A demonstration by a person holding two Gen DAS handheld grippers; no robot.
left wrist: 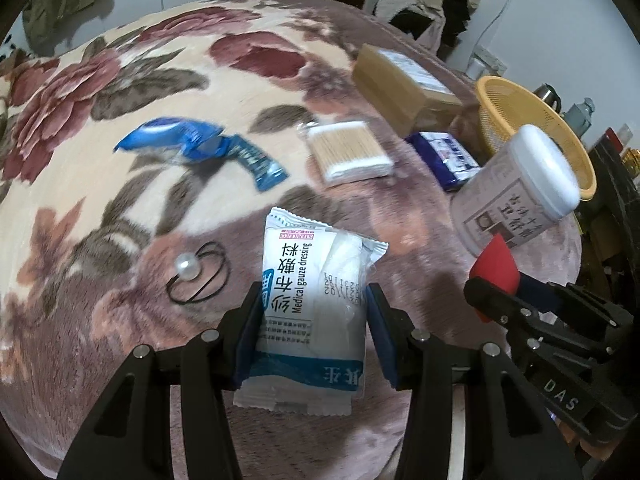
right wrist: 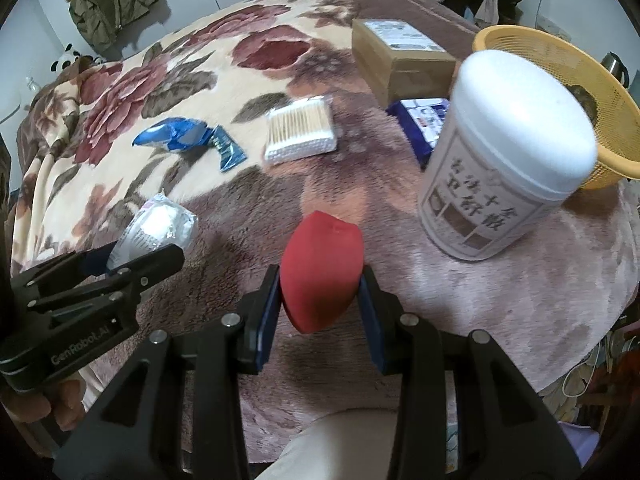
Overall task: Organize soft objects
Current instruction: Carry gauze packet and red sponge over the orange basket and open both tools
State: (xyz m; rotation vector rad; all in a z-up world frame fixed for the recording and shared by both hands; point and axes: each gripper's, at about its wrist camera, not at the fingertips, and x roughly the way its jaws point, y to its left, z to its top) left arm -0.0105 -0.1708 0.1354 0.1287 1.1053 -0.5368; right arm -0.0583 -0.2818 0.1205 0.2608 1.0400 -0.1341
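Observation:
My left gripper (left wrist: 314, 300) is shut on a white medical gauze packet (left wrist: 316, 296), held above the floral blanket (left wrist: 120, 140). The packet also shows in the right wrist view (right wrist: 156, 228), with the left gripper (right wrist: 100, 264) at the left. My right gripper (right wrist: 320, 280) is shut on a red egg-shaped makeup sponge (right wrist: 320, 272); the sponge shows in the left wrist view (left wrist: 496, 268) too. A pack of cotton swabs (left wrist: 350, 152) (right wrist: 300, 132), a blue foil packet (left wrist: 200, 146) (right wrist: 188, 140) and a dark blue tissue pack (left wrist: 444, 156) (right wrist: 420, 120) lie on the blanket.
A white-lidded wipes canister (right wrist: 508, 152) (left wrist: 520, 188) stands right of centre. A yellow mesh basket (right wrist: 560, 64) (left wrist: 532, 120) sits behind it at the bed's right edge. A cardboard box (right wrist: 400, 56) (left wrist: 404, 84) lies behind. A black hair tie with a pearl (left wrist: 192, 276) lies left.

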